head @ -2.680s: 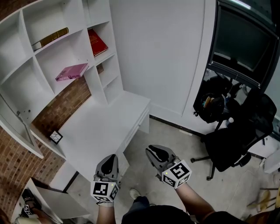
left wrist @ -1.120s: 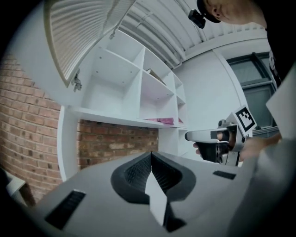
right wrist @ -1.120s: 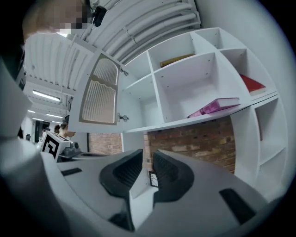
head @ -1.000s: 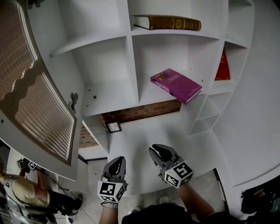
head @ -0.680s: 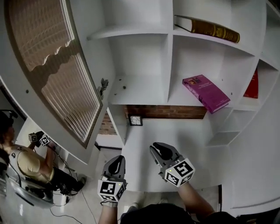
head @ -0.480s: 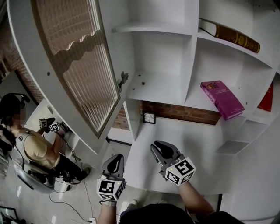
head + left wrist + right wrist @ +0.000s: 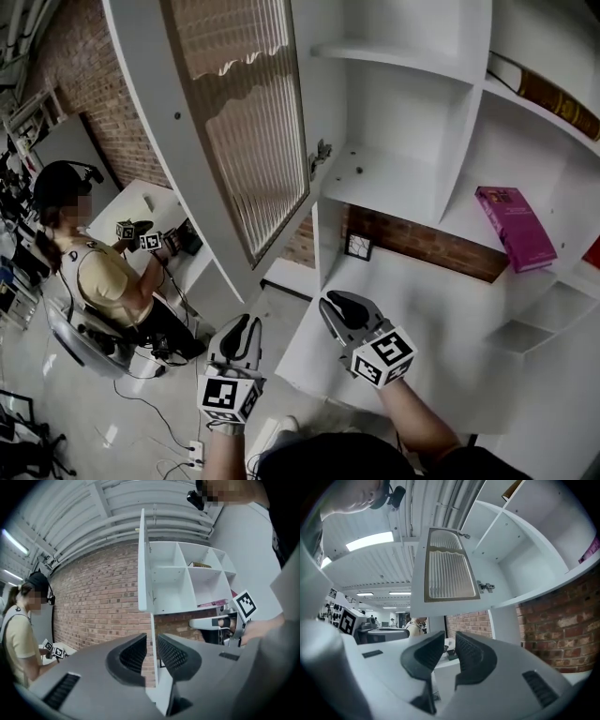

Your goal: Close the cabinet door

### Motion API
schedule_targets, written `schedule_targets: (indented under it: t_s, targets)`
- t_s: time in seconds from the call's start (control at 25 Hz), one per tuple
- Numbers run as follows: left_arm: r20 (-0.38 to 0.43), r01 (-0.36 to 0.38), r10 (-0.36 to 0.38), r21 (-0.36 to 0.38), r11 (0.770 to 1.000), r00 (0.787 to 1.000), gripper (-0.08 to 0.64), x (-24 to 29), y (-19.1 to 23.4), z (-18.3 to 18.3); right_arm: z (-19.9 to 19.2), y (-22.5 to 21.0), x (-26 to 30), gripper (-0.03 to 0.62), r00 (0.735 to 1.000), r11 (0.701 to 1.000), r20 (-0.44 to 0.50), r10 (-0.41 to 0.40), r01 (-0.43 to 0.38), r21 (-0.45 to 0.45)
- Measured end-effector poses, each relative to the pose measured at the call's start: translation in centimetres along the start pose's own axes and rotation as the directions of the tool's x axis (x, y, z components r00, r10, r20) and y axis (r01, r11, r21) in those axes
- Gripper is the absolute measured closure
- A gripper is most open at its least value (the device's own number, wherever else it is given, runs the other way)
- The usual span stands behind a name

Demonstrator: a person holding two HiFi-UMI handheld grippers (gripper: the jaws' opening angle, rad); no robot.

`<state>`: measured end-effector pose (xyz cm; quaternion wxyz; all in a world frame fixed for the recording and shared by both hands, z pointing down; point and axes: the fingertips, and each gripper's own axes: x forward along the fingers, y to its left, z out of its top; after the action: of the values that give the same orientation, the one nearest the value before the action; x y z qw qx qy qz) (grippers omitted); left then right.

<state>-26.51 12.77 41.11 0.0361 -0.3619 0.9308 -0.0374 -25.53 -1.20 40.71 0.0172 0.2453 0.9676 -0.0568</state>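
The cabinet door (image 7: 248, 131), a white frame round a ribbed glass pane, stands swung wide open to the left of its white compartment (image 7: 394, 112). In the left gripper view the door (image 7: 142, 564) is edge-on; in the right gripper view the door (image 7: 447, 569) shows its pane. Both grippers are held low, below the door and clear of it. My left gripper (image 7: 248, 323) (image 7: 152, 641) has just been opening its jaws, which now stand a little apart with nothing between them. My right gripper (image 7: 336, 302) (image 7: 450, 639) also shows a narrow empty gap.
A white desk (image 7: 441, 319) lies under the shelves, with a small framed picture (image 7: 357, 246) against the brick wall. A purple book (image 7: 514, 227) and a brown book (image 7: 553, 94) lie on shelves at right. A person (image 7: 94, 272) sits at a table at left.
The view has swung left: the open door has shifted to the middle and the seated person has come into sight. Both grippers moved along with it. The left jaws have parted slightly.
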Motion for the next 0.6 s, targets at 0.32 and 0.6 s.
schedule_targets:
  t_s: [0.32, 0.6]
  targets:
    - [0.039, -0.004, 0.004, 0.022, 1.0, 0.999, 0.454, 0.7, 0.8, 3.1, 1.3, -0.2, 0.0, 0.528, 1.0, 1.0, 0.017, -0.011, 0.012, -0.023]
    - [0.065, 0.003, -0.006, 0.053, 0.999, 0.998, 0.442, 2.3, 1.1, 5.1, 2.0, -1.8, -1.1, 0.528, 0.997, 0.997, 0.033, -0.071, 0.072, -0.025]
